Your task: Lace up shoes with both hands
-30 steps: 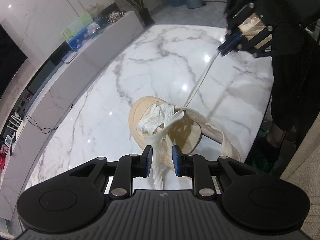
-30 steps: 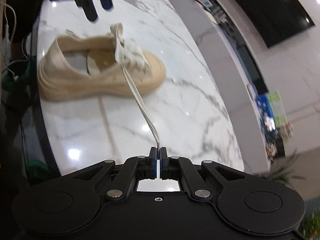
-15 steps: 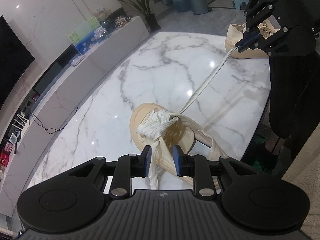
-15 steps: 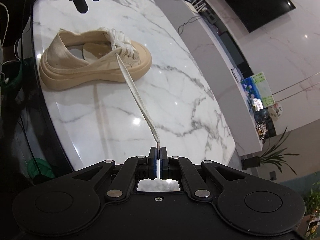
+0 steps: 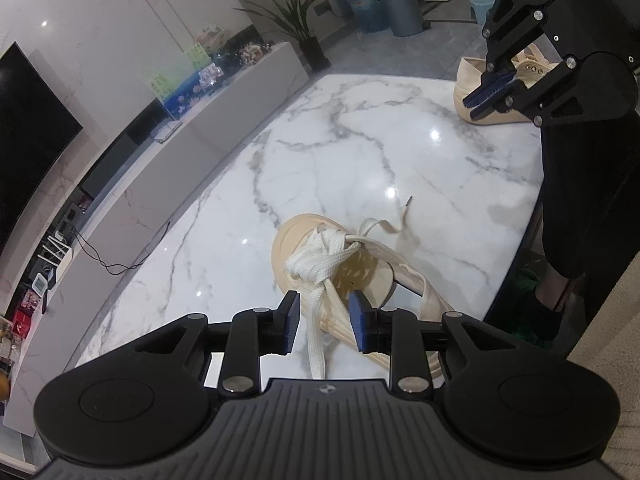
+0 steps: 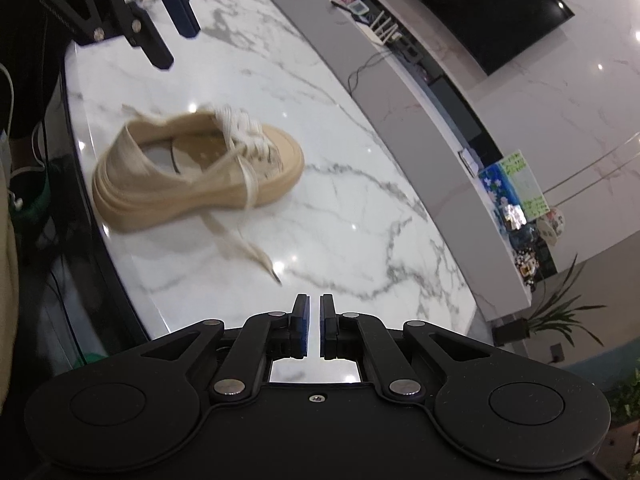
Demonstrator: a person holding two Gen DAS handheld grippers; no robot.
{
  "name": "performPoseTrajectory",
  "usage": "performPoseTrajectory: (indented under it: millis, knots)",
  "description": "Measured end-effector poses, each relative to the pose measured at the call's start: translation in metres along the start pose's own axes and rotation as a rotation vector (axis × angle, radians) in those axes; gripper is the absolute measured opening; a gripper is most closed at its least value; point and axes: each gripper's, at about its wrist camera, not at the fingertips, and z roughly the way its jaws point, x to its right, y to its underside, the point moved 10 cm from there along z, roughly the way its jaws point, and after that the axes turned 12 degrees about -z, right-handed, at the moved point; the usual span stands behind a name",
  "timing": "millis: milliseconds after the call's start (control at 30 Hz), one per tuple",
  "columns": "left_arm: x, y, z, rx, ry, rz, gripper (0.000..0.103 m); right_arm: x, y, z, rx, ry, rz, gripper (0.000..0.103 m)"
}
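Left gripper [image 5: 323, 322] hangs above the beige shoe [image 5: 352, 276] on the marble table [image 5: 224, 240], jaws spread either side of one lace end [image 5: 316, 336], likely lined up to pinch it. Crossed lacing [image 5: 320, 256] fills the front eyelets. Right gripper [image 6: 314, 330], parted a little and holding nothing, sits beyond the other lace end [image 6: 256, 258], which lies slack on the table. No brand or writing is legible; the coloured boxes [image 5: 188, 84] are too small to read

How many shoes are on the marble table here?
2. A beige platform sneaker with white laces lies near the left gripper; a second beige shoe sits at the far edge, partly hidden behind the right gripper.
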Motion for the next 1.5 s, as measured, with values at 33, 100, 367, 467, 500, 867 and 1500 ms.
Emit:
performPoseTrajectory:
  millis: [33, 100, 367, 467, 500, 867, 1500]
  knots:
    - [-0.001, 0.000, -0.001, 0.004, -0.003, -0.005, 0.032, 0.001, -0.005, -0.001, 0.010, 0.001, 0.009, 0.002]
    - [-0.006, -0.003, -0.004, 0.023, -0.015, -0.033, 0.037, 0.003, -0.014, -0.002, 0.030, 0.001, 0.036, 0.011]
    - [-0.023, -0.009, -0.007, 0.047, -0.037, -0.149, 0.054, 0.010, -0.052, -0.008, 0.135, -0.029, 0.246, 0.041]
    - [-0.029, -0.013, -0.005, 0.047, -0.039, -0.202, 0.067, 0.014, -0.063, -0.008, 0.167, -0.055, 0.361, 0.051]
    - [-0.031, -0.015, -0.004, 0.055, -0.035, -0.226, 0.069, 0.016, -0.066, -0.006, 0.167, -0.057, 0.407, 0.054]
    - [-0.051, 0.002, 0.010, 0.039, -0.030, -0.423, 0.102, 0.013, -0.046, 0.024, 0.052, -0.103, 0.815, 0.058]
    - [-0.065, 0.038, 0.019, -0.058, -0.163, -0.712, 0.100, -0.018, -0.041, 0.035, -0.029, -0.094, 1.019, 0.063]
